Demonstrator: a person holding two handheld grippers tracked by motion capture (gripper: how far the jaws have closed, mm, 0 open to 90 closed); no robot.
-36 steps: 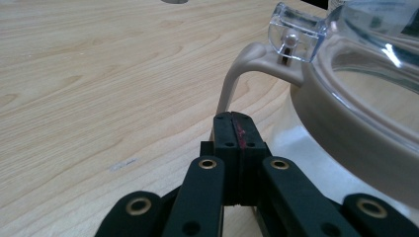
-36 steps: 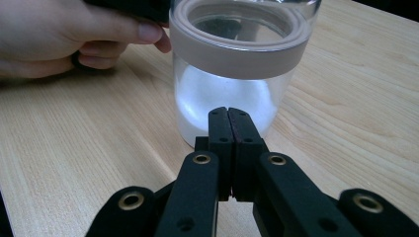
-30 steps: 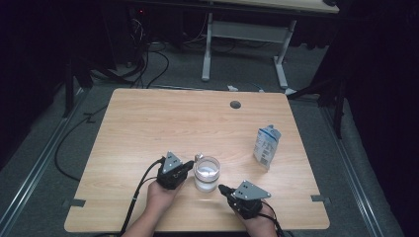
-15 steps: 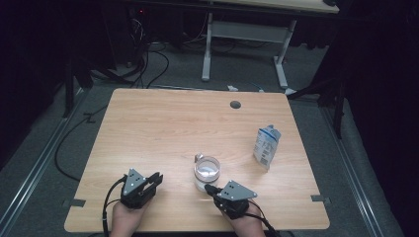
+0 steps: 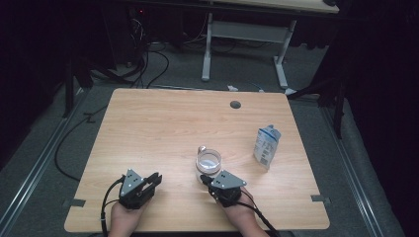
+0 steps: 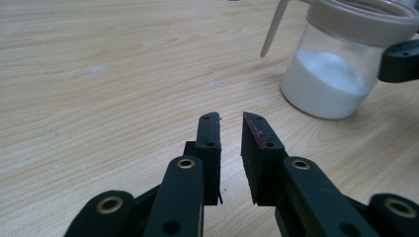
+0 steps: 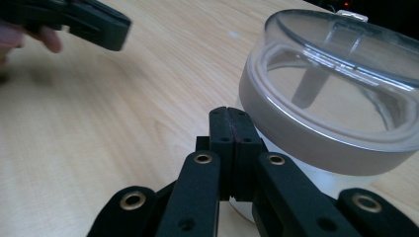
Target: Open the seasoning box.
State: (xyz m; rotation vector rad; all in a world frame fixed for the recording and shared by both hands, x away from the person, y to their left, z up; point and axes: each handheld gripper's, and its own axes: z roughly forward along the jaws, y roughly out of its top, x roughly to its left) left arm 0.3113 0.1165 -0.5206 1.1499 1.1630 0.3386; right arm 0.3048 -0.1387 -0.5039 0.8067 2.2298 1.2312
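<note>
Two grippers low near jar (image 5: 209, 161) of white powder, mid-table. Right gripper (image 5: 204, 178) pressed together, empty, just beside jar. Left gripper (image 5: 157, 177) slightly apart, empty, farther off. Carton (image 5: 266, 146) beyond jar. Likely between steps; next, open wide around jar.

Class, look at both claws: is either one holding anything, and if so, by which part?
Nothing is held. The left claw is slightly open and empty; the right claw is shut on nothing beside the jar.
</note>
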